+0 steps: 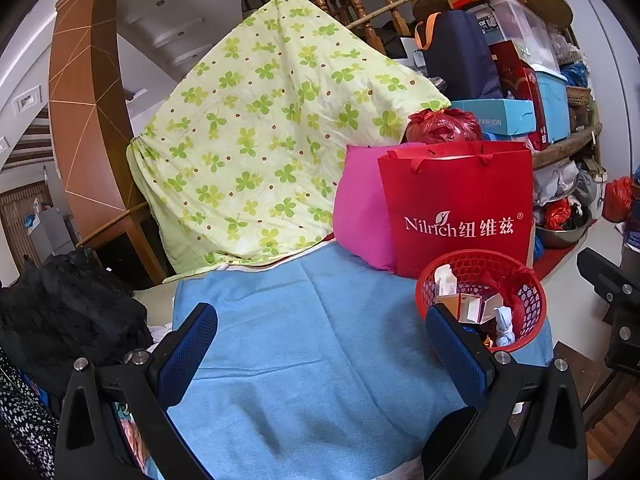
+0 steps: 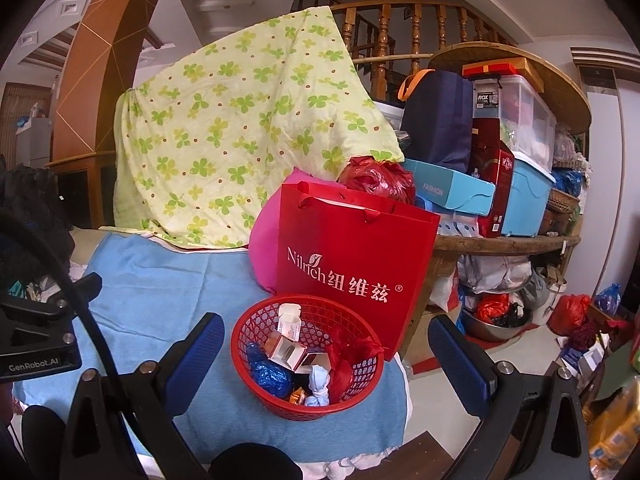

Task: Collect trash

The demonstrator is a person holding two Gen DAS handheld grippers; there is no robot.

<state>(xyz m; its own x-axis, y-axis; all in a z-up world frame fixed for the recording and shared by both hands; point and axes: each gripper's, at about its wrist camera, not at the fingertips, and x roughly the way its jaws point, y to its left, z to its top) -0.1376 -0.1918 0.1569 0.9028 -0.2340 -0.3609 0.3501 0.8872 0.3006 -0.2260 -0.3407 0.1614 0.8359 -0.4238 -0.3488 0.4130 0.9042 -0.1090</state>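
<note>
A red mesh basket point(image 2: 360, 380) point(image 1: 532, 312) stands on the blue cloth point(image 1: 312, 336) point(image 2: 160, 280) near its right edge. In it lie small cardboard boxes point(image 2: 286, 350), a crumpled blue wrapper point(image 2: 268, 372), a knotted pale blue piece point(image 2: 318, 384) and a red plastic scrap point(image 2: 344, 364). My right gripper point(image 2: 326, 360) hangs open just in front of the basket, nothing between its fingers. My left gripper point(image 1: 322, 344) is open over bare blue cloth, left of the basket. The left gripper's body point(image 2: 40, 332) shows at the left edge of the right wrist view.
Behind the basket stands a red paper bag point(image 2: 352, 264) point(image 1: 460, 208), with a pink cushion point(image 1: 360, 216) and a green clover quilt point(image 1: 260, 128) further back. A black garment point(image 1: 68, 316) lies at the left. Shelves crowded with boxes point(image 2: 516, 152) fill the right.
</note>
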